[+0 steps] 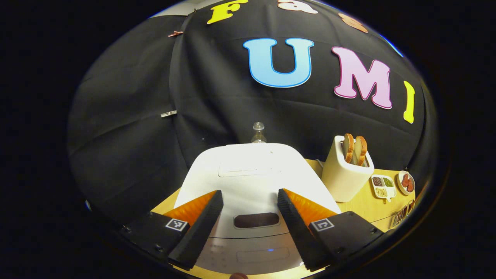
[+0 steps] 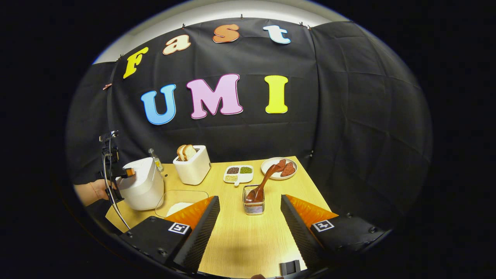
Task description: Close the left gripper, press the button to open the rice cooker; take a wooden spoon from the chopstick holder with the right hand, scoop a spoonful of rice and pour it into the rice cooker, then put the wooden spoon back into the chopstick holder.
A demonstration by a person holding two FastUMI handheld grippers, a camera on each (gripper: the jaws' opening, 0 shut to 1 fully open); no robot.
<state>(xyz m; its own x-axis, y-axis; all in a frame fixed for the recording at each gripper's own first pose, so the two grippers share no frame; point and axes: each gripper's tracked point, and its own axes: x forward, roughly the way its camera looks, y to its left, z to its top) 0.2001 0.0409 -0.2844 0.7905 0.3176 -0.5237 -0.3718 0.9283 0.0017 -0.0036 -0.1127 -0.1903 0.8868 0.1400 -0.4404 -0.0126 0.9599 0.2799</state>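
Left gripper pose: the left gripper (image 1: 250, 228) hangs over the front of the white rice cooker (image 1: 255, 174), looking down along its closed lid; its two black fingers are spread wide, one either side of the dark oblong button (image 1: 256, 220), touching nothing.
Left gripper from afar: in the right gripper view it (image 2: 130, 171) sits at the cooker's top edge, held by a hand (image 2: 95, 190) coming in from the left, a cable looping below it.
Right gripper pose: the right gripper (image 2: 250, 228) hovers low over the wooden table (image 2: 240, 240), fingers apart and empty, aimed at the chopstick holder (image 2: 254, 205) just ahead.
Wooden spoon: the wooden spoon (image 2: 263, 184) stands in the holder, bowl down, its long handle leaning up and to the right towards the plate (image 2: 271, 170) behind.
Rice: a clear container (image 2: 180, 201) with white rice lies on the table beside the cooker (image 2: 141, 186), partly behind the left finger.
Left gripper view adds: the control panel on the cooker's front, a bottle (image 1: 258, 133) behind the lid, and a toaster (image 1: 345, 170) with two bread slices to the right.
Right gripper view adds: the whole tabletop layout, with a divided dish (image 2: 238, 173) of grains between toaster (image 2: 192, 164) and plate.
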